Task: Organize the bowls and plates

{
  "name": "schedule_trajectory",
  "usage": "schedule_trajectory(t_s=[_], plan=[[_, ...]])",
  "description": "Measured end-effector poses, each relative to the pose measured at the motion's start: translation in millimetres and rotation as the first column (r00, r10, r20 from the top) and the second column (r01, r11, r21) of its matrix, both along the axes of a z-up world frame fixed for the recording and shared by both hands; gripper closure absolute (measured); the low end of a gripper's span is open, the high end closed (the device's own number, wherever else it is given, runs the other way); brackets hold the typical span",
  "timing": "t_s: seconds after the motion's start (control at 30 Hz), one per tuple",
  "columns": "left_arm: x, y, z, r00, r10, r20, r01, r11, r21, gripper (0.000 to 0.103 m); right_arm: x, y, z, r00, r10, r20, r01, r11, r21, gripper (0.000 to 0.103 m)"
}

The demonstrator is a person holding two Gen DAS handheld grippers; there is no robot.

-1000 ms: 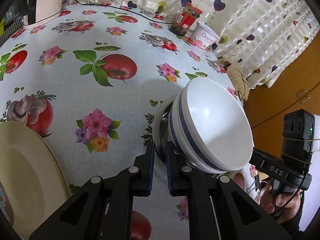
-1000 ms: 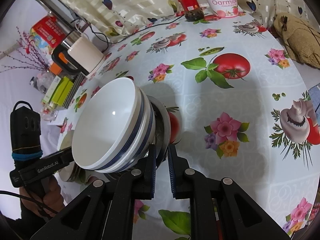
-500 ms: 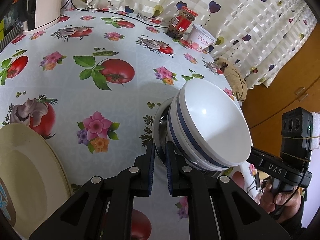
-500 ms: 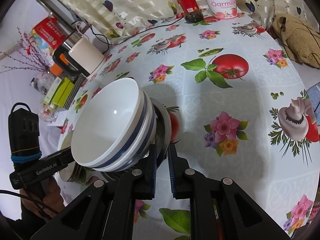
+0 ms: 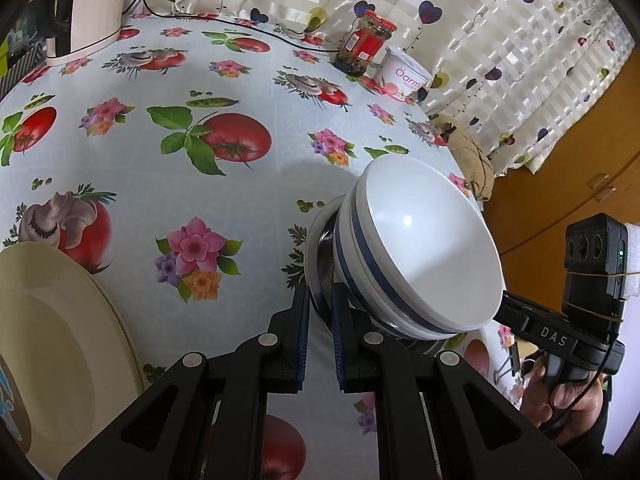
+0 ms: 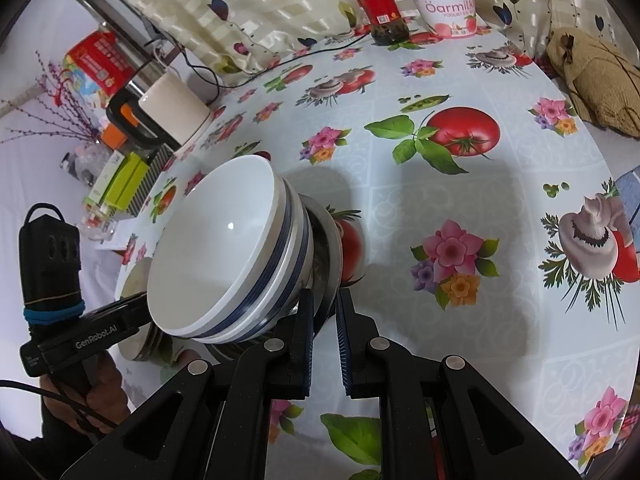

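White bowls [image 5: 424, 264] with blue bands are sitting nested inside a steel bowl [image 5: 318, 256], and I am holding the whole stack up off the bench [image 5: 248, 184] between my two tools. My left tongs [image 5: 320, 312] are pinching the steel rim from one side, and my right tongs [image 6: 325, 312] are pinching that same rim from the opposite side, so each camera is looking across the stack at the other tool and the hand gripping it. In both views the stack is tilting, its open mouth leaning toward the far tool, with the steel rim running down between the blue pads [image 5: 305, 320]. The innermost bowl is showing a clean white inside with one small glint of light.

Below the stack the bench is wearing a pale cloth printed with tomatoes, mushrooms and flowers. A cream plate [image 5: 52, 344] is lying at the near left edge of the left view, well apart from the stack. Far back by the curtain [image 5: 460, 20], a red-lidded jar [image 6: 378, 10] and a yogurt tub [image 6: 446, 8] are standing just beside each other. A kettle [image 6: 168, 116] is standing at the bench's far left in the right view, and a tan cloth bundle [image 6: 592, 76] is resting at its far right edge.
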State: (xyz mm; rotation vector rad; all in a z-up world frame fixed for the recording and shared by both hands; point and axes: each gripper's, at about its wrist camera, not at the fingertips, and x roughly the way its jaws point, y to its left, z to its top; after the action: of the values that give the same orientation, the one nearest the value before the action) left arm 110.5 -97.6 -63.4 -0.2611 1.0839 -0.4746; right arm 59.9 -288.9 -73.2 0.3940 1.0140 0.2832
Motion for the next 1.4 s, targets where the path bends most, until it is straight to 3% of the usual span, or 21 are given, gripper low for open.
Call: schedule_trajectory(t_s=[0.4,0.8,1.4], plan=[[-4.2,1.5,0.0,1.0,-0.004,-0.003,0.004,1.0,0.003,0.093,-1.8,0.8,-2.7,1.0,0.003,-0.001,-0.003,1.0,-0.003,0.091],[-8.6,8.7,11.2,1.0,0.014,0.011,-0.014,1.0,-0.005,0.092,-3.6,6.6,13.3,1.0,0.013,0.026,-0.013,1.0,-0.012,0.091],[-23.1,53.1,33.9,0.993,0.099,0.058,-0.099,0.995,0.003,0.092,5.0,45.7,32.9,0.993,0.096,0.062,-0.095,0.995,-0.02,0.091]])
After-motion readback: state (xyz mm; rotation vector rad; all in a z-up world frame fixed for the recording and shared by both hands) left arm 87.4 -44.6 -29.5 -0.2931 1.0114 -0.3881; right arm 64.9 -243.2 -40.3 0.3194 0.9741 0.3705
